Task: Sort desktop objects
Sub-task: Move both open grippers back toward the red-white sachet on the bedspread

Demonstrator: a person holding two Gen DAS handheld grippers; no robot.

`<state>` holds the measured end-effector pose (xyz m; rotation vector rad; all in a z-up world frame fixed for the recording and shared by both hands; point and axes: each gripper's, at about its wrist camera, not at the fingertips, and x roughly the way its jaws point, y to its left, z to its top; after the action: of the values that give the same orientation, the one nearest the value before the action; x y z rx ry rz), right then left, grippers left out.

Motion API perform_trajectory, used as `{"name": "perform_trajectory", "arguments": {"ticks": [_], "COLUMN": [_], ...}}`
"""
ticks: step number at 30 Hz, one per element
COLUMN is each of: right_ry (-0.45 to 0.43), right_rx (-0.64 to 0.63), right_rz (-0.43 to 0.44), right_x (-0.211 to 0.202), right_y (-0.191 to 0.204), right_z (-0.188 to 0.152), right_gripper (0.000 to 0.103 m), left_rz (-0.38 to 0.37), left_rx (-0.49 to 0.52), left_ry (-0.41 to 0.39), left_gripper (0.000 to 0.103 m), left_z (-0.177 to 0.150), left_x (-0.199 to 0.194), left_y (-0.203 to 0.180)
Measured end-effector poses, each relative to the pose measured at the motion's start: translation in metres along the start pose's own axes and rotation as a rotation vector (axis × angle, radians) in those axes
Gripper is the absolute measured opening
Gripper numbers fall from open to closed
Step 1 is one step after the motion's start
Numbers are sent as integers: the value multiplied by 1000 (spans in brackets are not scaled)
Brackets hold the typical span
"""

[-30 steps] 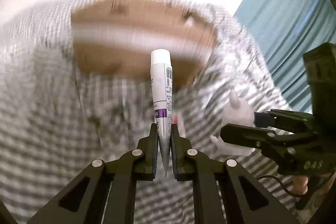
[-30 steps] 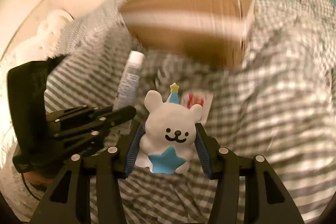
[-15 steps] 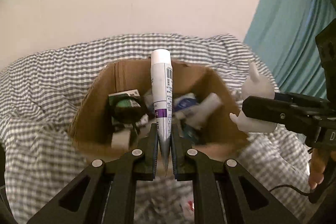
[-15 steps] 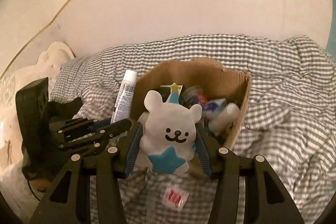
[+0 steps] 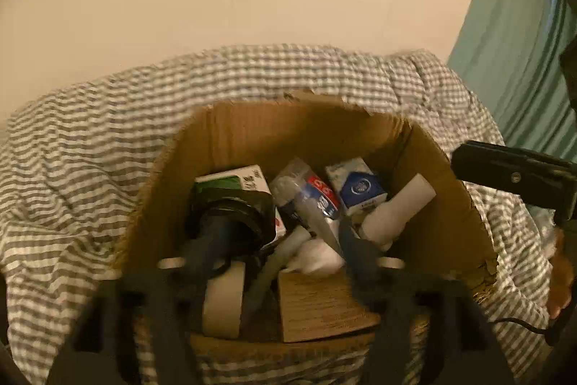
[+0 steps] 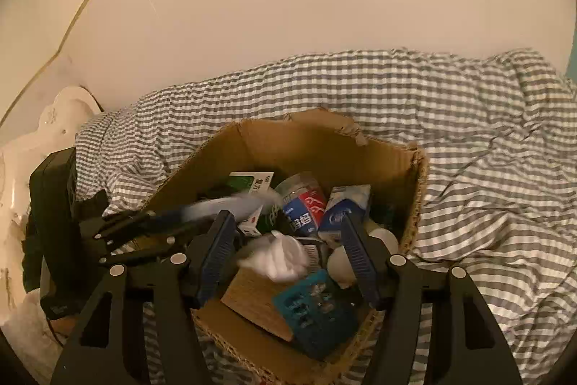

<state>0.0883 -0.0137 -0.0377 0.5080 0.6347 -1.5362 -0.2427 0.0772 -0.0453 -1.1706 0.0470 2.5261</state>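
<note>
Both grippers hang over the open brown cardboard box (image 6: 317, 139) that sits on the grey-and-white checked bedcover (image 6: 487, 168).

Left gripper (image 5: 274, 262): jaws opening, spread wide, blurred. The white tube (image 6: 223, 206) shows as a smear in the right wrist view, at about 10 o'clock from the right gripper, just past the left gripper's tips, over the box's left part; no pads press on it.

Right gripper (image 6: 288, 258): blue-padded jaws opening, moderately wide. The white bear figurine (image 6: 279, 257) is a blurred white lump between them, clear of both pads, above the box contents.

Inside the box: green-and-white carton (image 6: 252, 184) at 11 o'clock, red-and-blue labelled clear jar (image 6: 304, 204) at 12, blue-and-white small carton (image 6: 346, 208) at 1, teal blister pack (image 6: 313, 313) at 6, roll of beige tape (image 5: 221, 298) near the left gripper.
</note>
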Motion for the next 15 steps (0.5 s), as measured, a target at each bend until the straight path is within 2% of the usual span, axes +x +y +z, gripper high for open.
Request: {"name": "perform_trajectory", "arguments": {"ticks": [3, 7, 10, 15], "right_ry": [-26, -67, -83, -76], "right_rx": [10, -42, -52, 22], "right_rz": [-2, -41, -52, -54], "right_x": [-22, -58, -78, -97], "right_y": [5, 21, 25, 18], "right_z": [-4, -22, -48, -110], "right_gripper": [61, 61, 61, 61], "left_rz": [27, 70, 75, 93], "left_rx": [-14, -80, -102, -151], "left_ry": [-35, -61, -41, -5], "left_gripper": [75, 82, 82, 82], "left_z": [-6, -28, -58, -123], "left_x": [-27, -58, -77, -96], "left_y": [-2, 3, 1, -9]}}
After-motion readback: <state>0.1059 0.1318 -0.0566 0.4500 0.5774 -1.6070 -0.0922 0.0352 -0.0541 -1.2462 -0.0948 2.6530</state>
